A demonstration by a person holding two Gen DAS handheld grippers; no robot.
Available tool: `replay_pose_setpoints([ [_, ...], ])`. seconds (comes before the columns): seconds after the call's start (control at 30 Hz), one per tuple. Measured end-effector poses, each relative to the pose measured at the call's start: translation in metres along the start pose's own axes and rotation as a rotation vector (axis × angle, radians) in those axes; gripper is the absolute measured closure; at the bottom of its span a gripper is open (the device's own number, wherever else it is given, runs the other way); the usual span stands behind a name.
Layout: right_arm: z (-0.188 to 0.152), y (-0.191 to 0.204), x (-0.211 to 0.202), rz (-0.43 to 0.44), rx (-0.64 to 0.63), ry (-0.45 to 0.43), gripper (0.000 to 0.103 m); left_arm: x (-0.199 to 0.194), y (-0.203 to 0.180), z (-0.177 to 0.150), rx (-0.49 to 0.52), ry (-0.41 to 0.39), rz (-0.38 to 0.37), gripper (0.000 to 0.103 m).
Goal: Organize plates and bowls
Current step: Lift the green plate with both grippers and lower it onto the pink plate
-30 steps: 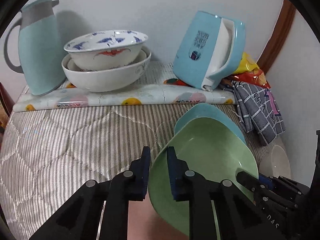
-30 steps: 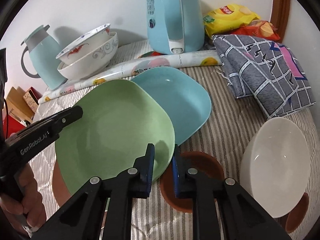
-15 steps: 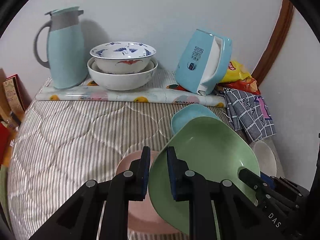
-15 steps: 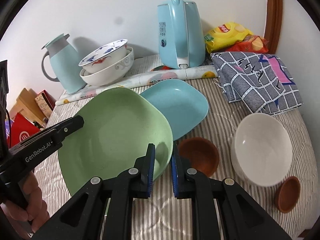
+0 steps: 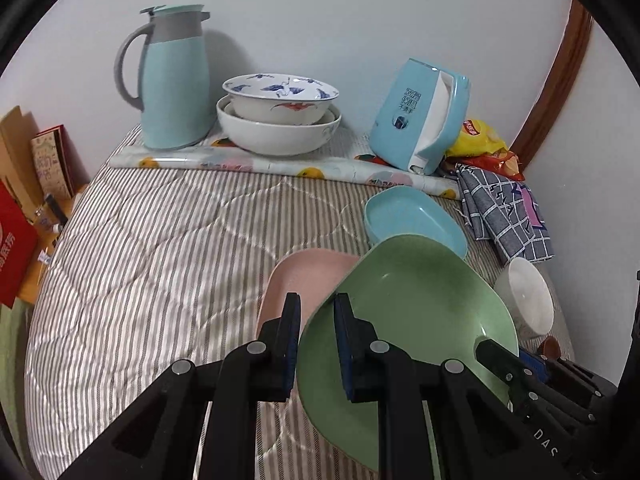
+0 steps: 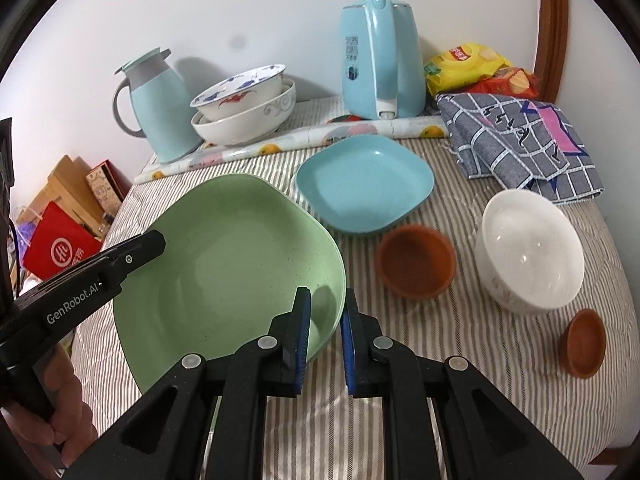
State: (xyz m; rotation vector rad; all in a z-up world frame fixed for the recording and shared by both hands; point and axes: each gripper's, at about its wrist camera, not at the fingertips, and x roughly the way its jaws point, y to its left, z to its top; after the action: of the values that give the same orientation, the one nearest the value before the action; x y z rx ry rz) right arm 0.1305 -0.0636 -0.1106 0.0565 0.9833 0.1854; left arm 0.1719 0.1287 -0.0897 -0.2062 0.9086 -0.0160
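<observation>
**Both grippers pinch the green plate above the striped surface**

The left gripper (image 5: 316,340) pinches the near-left rim of the green plate (image 5: 408,320), one finger outside the rim and the other inside the dish. The right gripper (image 6: 324,328) clamps the same green plate (image 6: 228,272) at its near-right rim, so the plate is held from two sides and tilts, raised off the cloth. In the right wrist view the left gripper's finger (image 6: 120,256) lies on the plate's far-left edge, with the person's hand (image 6: 48,412) below it.

Under and just left of the green plate lies a pink plate (image 5: 304,280), partly hidden by it, flat on the striped surface (image 5: 160,260). Beyond the green plate sits a blue plate (image 6: 364,184), near but apart. To the right stand a brown bowl (image 6: 416,260), a white bowl (image 6: 528,252) just beside it, and a smaller brown bowl (image 6: 586,342) nearer the edge.

Along the back wall are a teal thermos jug (image 5: 176,80), two stacked patterned bowls (image 5: 280,120), a blue electric kettle (image 6: 380,60), a rolled printed mat (image 5: 280,166), a checked cloth (image 6: 520,144) and snack bags (image 6: 472,68).
</observation>
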Motion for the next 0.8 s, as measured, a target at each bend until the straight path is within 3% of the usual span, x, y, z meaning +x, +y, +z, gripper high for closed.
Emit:
replay_pose_setpoints([
  [0.4, -0.021, 0.014, 0.019, -0.007, -0.028, 0.06, 0.088, 0.014, 0.023, -0.027, -0.053, 0.05, 0.01, 0.086],
  [0.8, -0.006, 0.029, 0.044, 0.001, -0.066, 0.077, 0.089, 0.031, 0.041, -0.016, -0.099, 0.058, 0.038, 0.086],
])
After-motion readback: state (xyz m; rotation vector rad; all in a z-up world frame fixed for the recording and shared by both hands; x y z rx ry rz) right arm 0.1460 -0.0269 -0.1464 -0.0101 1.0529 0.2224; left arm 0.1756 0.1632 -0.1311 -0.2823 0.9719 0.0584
